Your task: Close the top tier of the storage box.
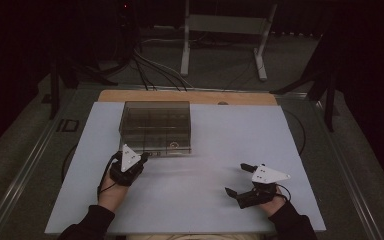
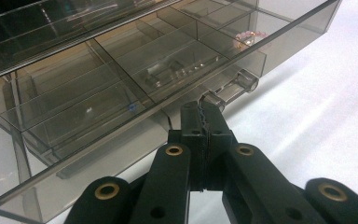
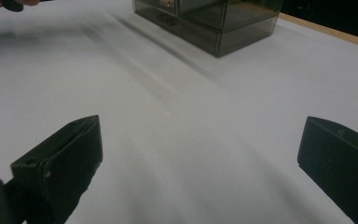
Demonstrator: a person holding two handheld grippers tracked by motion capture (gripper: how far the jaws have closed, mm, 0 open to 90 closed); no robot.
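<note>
A smoky see-through drawer box (image 1: 155, 127) stands on the white board, left of centre. My left gripper (image 1: 144, 156) sits at the box's front bottom edge, shut, its toothed jaws pressed together (image 2: 204, 112). Its tips are right at the clear drawer handle (image 2: 230, 86); I cannot tell whether they pinch any of it. Through the walls I see divided compartments, and a small pink beaded thing (image 2: 248, 38) lies in one. My right gripper (image 1: 236, 178) rests low over the board at the front right, open, with nothing between its fingers (image 3: 60, 163). The box (image 3: 209, 23) lies far ahead of it.
The white board (image 1: 220, 135) covers a wooden table whose edge (image 1: 190, 96) shows at the back. Bare board lies between the two grippers and right of the box. Cables and a metal stand (image 1: 225, 30) are on the floor beyond the table.
</note>
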